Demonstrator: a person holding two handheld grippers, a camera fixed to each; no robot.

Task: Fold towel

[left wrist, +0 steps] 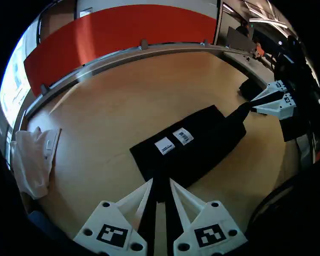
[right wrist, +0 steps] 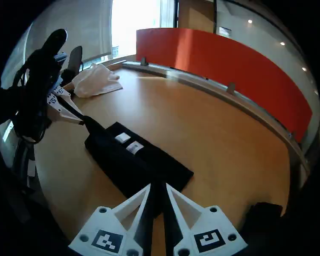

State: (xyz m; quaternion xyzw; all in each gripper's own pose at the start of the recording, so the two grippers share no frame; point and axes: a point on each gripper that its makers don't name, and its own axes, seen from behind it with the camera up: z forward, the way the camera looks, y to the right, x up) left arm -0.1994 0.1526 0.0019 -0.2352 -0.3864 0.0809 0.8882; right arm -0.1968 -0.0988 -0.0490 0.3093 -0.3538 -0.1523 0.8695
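A black towel [left wrist: 202, 141], folded into a long strip with two white labels [left wrist: 175, 141] on top, lies on the wooden table [left wrist: 117, 106]. My left gripper [left wrist: 161, 184] is shut on the towel's near end, with fabric pinched between its white fingers. At the far end, my right gripper [left wrist: 250, 106] pinches a raised corner. In the right gripper view the towel [right wrist: 130, 164] runs away from my right gripper [right wrist: 158, 187], which is shut on its near edge. The left gripper [right wrist: 81, 120] holds the opposite end, with a person's dark form behind it.
A crumpled white cloth [left wrist: 32, 162] [right wrist: 96, 81] sits near the table's edge. A red partition [left wrist: 117, 34] [right wrist: 228, 59] lines the table's far side behind a metal rail. A small black object [right wrist: 266, 213] lies on the table by the right gripper.
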